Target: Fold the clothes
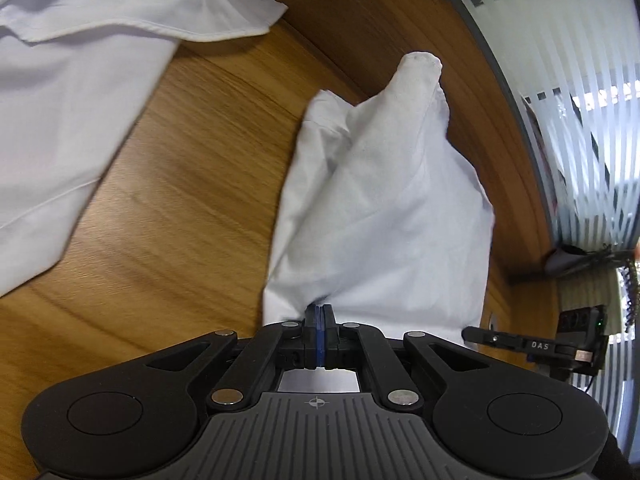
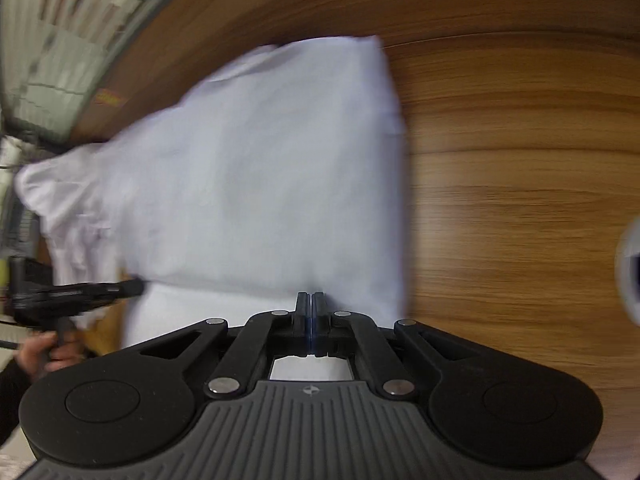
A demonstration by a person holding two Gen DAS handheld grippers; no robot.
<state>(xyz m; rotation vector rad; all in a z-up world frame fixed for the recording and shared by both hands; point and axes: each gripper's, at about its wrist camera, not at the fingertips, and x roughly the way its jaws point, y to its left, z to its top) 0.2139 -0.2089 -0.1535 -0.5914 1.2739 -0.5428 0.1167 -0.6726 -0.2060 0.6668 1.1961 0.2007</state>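
Mid-fold, I've both claws, left (image 1: 319,312) and right (image 2: 311,300), clamped on the shirt (image 1: 380,200) edge; next, lay it flat on the table (image 1: 180,200).

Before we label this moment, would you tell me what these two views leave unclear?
- Right wrist view: white garment motion-blurred, its seams unreadable.
- Left wrist view: second white garment cut off by the frame's left edge.
- Both views: the pinched cloth edge is hidden behind the left gripper and right gripper.
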